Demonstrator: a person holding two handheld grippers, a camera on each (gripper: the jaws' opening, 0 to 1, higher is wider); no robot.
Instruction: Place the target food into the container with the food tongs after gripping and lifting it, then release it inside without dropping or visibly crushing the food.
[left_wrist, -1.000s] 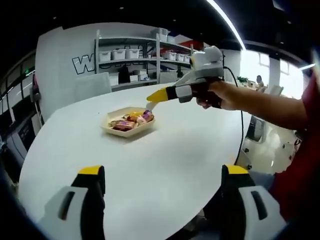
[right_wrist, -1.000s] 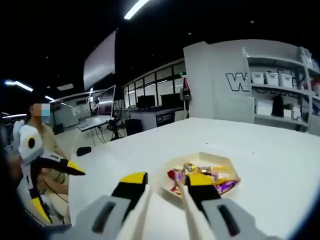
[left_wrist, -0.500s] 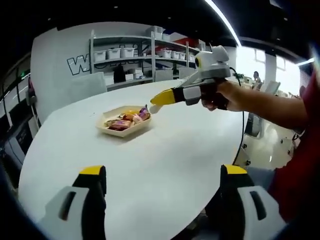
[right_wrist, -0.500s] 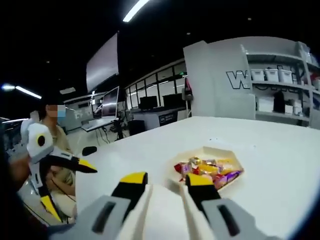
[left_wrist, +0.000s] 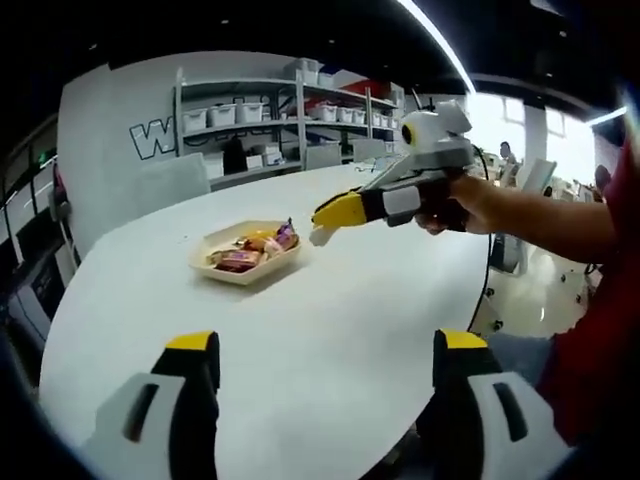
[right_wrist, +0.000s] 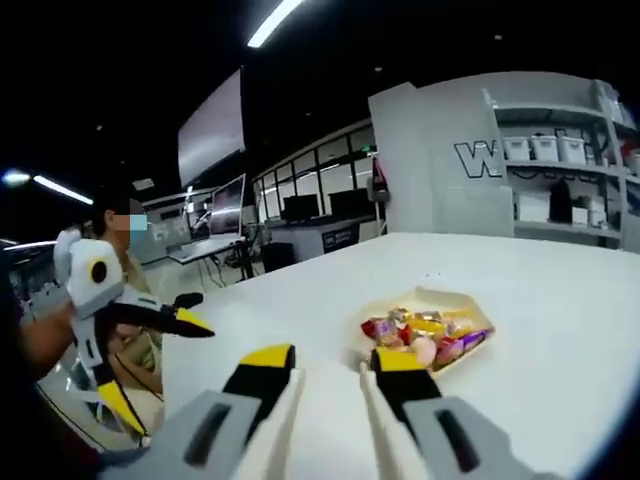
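Note:
A beige tray (left_wrist: 238, 277) of wrapped candies (left_wrist: 256, 243) sits on the white oval table (left_wrist: 330, 310). My left gripper (left_wrist: 325, 348) hovers wide open and empty over the table's near edge. My right gripper (left_wrist: 338, 212) comes in from the right, held by a hand, with its tip just to the right of the tray. In the right gripper view my right gripper (right_wrist: 330, 362) is shut on white food tongs (right_wrist: 287, 408), whose arms carry no food. The tray (right_wrist: 440, 296) and its candies (right_wrist: 425, 328) lie just beyond them. The left gripper (right_wrist: 150, 325) stands open at the left.
Shelves with white bins (left_wrist: 250, 110) stand against the far wall behind a grey chair (left_wrist: 175, 180). A person sits at the left (right_wrist: 120, 260), near desks with monitors (right_wrist: 225, 215). The table's edge (left_wrist: 455, 300) curves off on the right.
My right gripper with the tongs has drawn back from above the tray to just right of it. The candies stay in the tray. The left gripper stays open.

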